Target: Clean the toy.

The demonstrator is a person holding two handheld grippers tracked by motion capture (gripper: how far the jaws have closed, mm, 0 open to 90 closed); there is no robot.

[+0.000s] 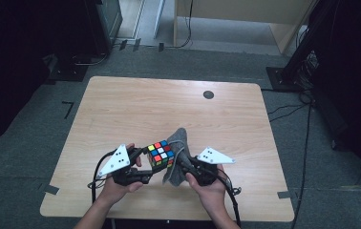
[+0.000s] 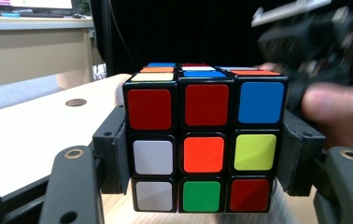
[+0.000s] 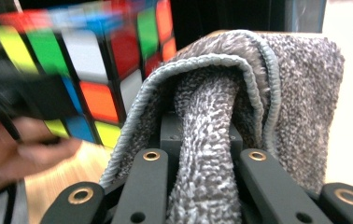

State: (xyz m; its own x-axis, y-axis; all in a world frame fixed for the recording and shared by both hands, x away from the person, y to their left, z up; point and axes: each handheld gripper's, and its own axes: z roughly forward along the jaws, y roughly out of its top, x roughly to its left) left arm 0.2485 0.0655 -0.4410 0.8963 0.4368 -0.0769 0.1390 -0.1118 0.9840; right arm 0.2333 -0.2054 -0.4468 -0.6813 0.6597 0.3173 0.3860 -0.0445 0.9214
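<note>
A scrambled colour cube [image 1: 160, 153] is held just above the wooden table [image 1: 121, 109], near its front middle. My left gripper [image 1: 146, 160] is shut on the cube [image 2: 202, 140], its black pads [image 2: 118, 156] pressing both side faces. My right gripper [image 1: 182, 164] is shut on a grey fluffy cloth [image 1: 177, 157], which drapes against the cube's right side. In the right gripper view the bunched cloth [image 3: 212, 140] rises between the jaws, and the cube [image 3: 95, 60] sits blurred at the upper left.
A small dark round disc [image 1: 208, 94] is set in the table near its far edge. Dark stands and cables [image 1: 307, 76] line the carpet to the right, and a wooden cabinet [image 1: 245, 14] stands beyond the table.
</note>
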